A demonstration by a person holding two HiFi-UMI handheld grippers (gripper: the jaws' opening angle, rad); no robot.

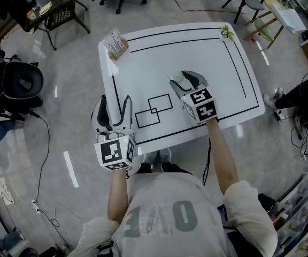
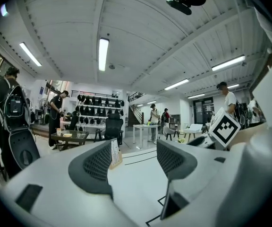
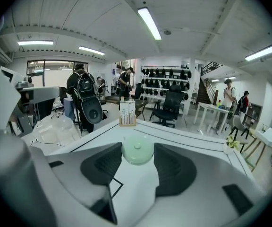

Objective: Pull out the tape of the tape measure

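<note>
Right gripper [image 3: 137, 163] has its jaws fairly wide, clamped on the one round pale-green tape measure [image 3: 137, 150]. Left gripper [image 2: 133, 162] is spread open, nothing in it, so that's two grippers, one tape measure.

Our left gripper [image 2: 136, 160] has its jaws apart, and between them we see the white table [image 2: 131, 186] with its black lines. A card stand [image 2: 114, 153] sits near the table's far edge, and a marker cube [image 2: 226, 127] shows further right.

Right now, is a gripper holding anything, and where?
The right gripper pinches the tape measure by opposite sides of its round rim. The left gripper is open and holds nothing.
</note>
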